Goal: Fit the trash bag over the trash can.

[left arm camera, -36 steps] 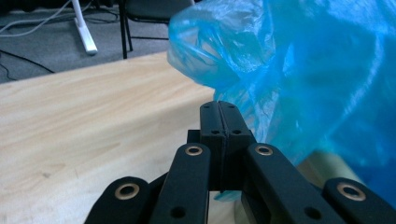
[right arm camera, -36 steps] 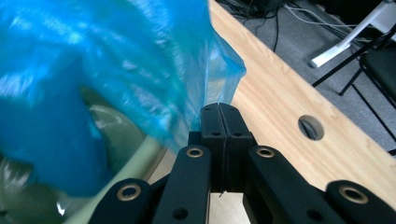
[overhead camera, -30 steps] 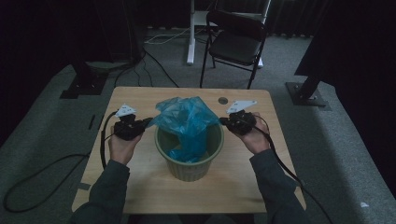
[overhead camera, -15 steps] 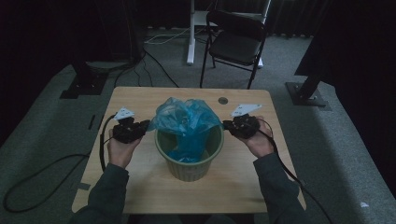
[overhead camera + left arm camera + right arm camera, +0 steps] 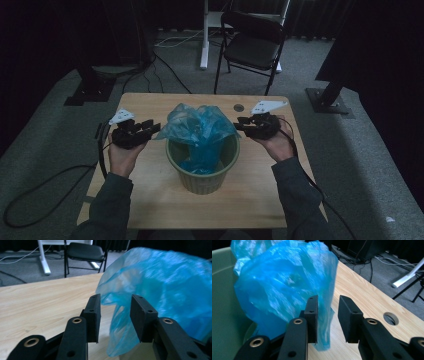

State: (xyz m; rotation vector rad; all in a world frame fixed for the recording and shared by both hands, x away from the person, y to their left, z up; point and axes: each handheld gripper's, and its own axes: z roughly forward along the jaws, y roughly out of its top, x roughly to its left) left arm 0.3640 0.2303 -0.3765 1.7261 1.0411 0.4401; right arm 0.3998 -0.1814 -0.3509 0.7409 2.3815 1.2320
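Note:
A crumpled blue plastic bag (image 5: 200,127) stands up out of a round green bin (image 5: 200,180) in the middle of the wooden table (image 5: 150,107). My left gripper (image 5: 152,126) hovers at the bag's left edge. Its jaws have just been opening, and a loose fold of the bag (image 5: 120,315) hangs between them (image 5: 115,302) without being pressed. At the bag's right edge my right gripper (image 5: 241,124) has also just been opening. The bag's edge (image 5: 324,315) lies in its gap (image 5: 328,305), close to one pad and not pinched.
A round cable hole (image 5: 239,107) pierces the table behind the right gripper. A black folding chair (image 5: 252,47) and a white desk leg (image 5: 205,35) stand beyond the far edge. Cables (image 5: 45,185) trail over the floor at the left.
Both pairs of jaws have opened and let go of the bag's edges. Both hands have risen slightly, and the bag's top now stands looser above the bin.

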